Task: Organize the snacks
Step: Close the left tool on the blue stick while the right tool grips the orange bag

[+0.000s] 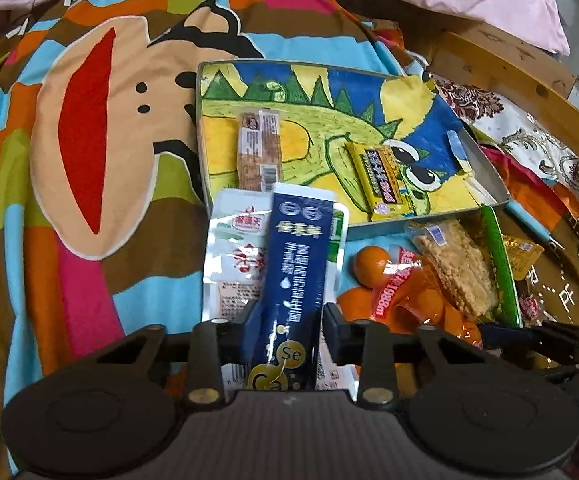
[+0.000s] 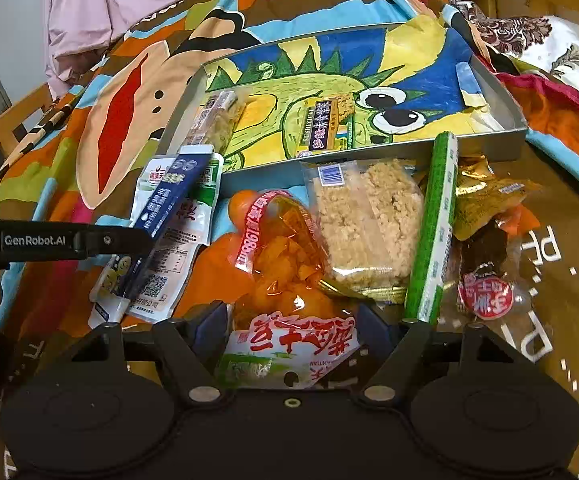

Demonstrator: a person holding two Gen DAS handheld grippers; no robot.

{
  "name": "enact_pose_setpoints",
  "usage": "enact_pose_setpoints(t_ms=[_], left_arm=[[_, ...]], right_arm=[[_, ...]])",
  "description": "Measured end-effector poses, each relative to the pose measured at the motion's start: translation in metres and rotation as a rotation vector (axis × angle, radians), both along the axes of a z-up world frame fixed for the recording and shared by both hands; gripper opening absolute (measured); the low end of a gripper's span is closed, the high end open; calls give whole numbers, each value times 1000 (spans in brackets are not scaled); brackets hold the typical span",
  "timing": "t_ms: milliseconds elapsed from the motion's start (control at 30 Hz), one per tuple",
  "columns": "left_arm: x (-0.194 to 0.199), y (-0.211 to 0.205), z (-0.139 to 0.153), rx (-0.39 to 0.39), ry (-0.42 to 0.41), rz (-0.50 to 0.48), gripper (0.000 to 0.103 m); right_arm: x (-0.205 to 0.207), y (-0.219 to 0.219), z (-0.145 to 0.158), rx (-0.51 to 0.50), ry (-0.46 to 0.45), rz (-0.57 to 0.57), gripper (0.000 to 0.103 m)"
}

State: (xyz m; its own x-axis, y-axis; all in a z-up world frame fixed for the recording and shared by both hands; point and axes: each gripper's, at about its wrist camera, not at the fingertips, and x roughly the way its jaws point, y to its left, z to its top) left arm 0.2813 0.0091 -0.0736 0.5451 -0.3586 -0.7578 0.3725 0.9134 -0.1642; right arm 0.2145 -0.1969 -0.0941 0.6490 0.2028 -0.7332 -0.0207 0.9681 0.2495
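Only right view shows orange packet (image 2: 285, 280) — gripped.

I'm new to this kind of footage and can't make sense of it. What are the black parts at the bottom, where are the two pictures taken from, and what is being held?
No robot here: a person holds a two-finger gripper in each hand, each carrying a camera that looks forward along its fingers. The black parts are those grippers.

The left camera shows the left gripper shut on a dark blue sachet. In the right camera's view, the right gripper has an orange snack bag between its fingers; its grip isn't clear.

Snacks lie heaped on a colourful bedsheet. Behind them a dinosaur tray holds two snack bars.
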Motion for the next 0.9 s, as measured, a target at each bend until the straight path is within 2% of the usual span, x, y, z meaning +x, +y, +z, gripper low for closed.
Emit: enact_pose_setpoints(t_ms=[267,300,367,433,567,633,667,700,733,900], left_arm=[[-11,-13,-1,35,43,-71,36],[-11,-16,-2,52,34,-79,39],[-13,-20,-4,87,2,-97,52],[-13,-23,-5,101,-18,-113,55],[-12,-23,-9,103,-30,-147,65],[-12,-25,-15,130,-12,-164,64],[-12,-27,-19,154,-6,-176,59],[-14,-29,-20,172,-17,-190,56],[-16,-30,-21,184,-27,-201,47],[-25,-37,-15,214,-37,-226,44]], right_arm=[[-20,-2,12,46,45,34,76],[-21,-1,12,40,42,37,77],[-20,1,11,19,34,45,79],[-16,2,10,-1,16,41,85],[-2,6,2,-34,7,58,88],[-2,7,-2,-37,5,62,85],[-3,8,-2,-41,2,68,81],[-4,9,0,-40,2,79,72],[-6,10,1,-31,1,87,68],[-16,12,6,-34,8,94,66]])
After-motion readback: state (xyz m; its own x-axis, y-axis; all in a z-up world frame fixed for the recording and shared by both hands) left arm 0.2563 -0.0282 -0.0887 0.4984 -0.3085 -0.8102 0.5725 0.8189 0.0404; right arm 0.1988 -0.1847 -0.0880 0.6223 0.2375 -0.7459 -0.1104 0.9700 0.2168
